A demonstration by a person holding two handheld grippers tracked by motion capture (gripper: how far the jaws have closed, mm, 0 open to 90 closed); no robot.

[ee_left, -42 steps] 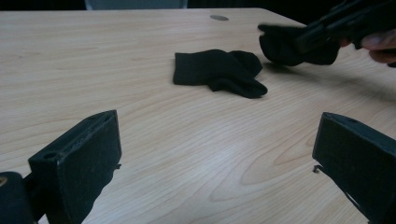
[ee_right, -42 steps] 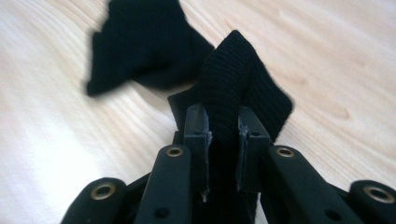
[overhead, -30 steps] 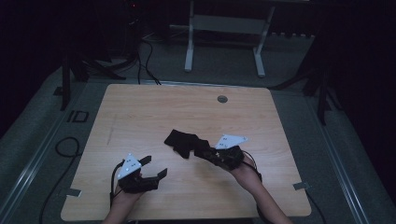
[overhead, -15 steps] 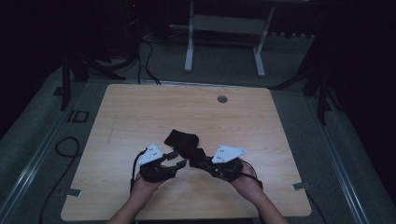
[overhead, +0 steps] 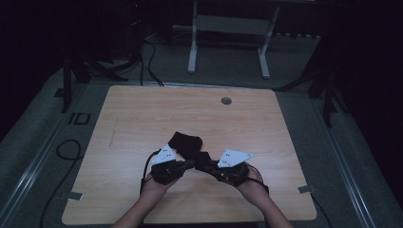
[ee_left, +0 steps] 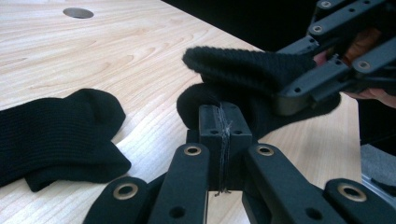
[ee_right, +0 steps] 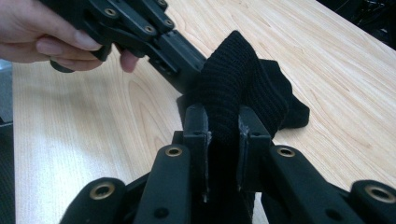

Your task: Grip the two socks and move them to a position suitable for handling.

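Two black socks are in play on the wooden table (overhead: pixel 142 118); one sock (ee_left: pixel 56 135) lies flat on the wood, seen at the left of the left gripper view and toward the middle of the table in the high view (overhead: pixel 186 141); the other sock (ee_right: pixel 233 93) is lifted off the surface between the two grippers, near the person's edge of the table; the right gripper (ee_right: pixel 223 135) has its jaws clamped on a fold of this raised sock, the knit bulging up between the pads; the left gripper (ee_left: pixel 219 135) has just been closing its jaws, and they now stand pressed together, with a few threads of fabric showing in the seam, though whether cloth is truly pinched there I cannot tell; both hands sit close together, the grippers angled toward each other.
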